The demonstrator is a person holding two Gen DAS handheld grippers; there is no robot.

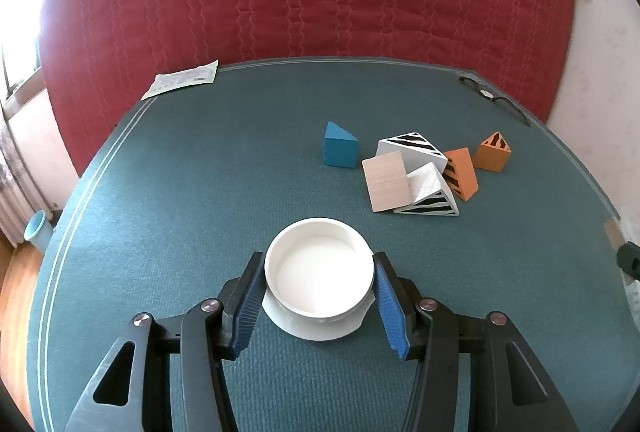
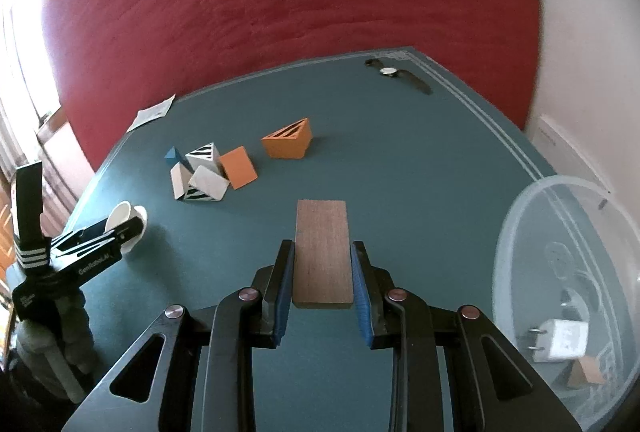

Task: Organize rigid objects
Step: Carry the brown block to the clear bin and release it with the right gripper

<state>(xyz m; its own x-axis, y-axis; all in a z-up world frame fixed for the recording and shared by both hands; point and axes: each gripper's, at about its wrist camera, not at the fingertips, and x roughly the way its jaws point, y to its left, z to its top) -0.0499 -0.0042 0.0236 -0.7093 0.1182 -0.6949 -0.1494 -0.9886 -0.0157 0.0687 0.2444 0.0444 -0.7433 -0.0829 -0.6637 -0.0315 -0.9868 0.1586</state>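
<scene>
My left gripper [image 1: 319,264] is shut on a round white container [image 1: 319,268], held over its white lid on the green table [image 1: 200,191]; it also shows in the right wrist view [image 2: 120,218]. My right gripper [image 2: 322,250] is shut on a flat brown wooden block [image 2: 322,252] just above the table. A pile of blocks lies ahead: a blue wedge [image 1: 339,145], a pale wooden block [image 1: 386,181], two white striped wedges [image 1: 430,189] and two orange wedges [image 1: 493,151].
A clear plastic bin [image 2: 560,296] at the right holds a white charger and a small wedge. A wristwatch [image 2: 396,72] lies at the far right table edge, a paper sheet [image 1: 182,81] at the far left. A red quilt hangs behind.
</scene>
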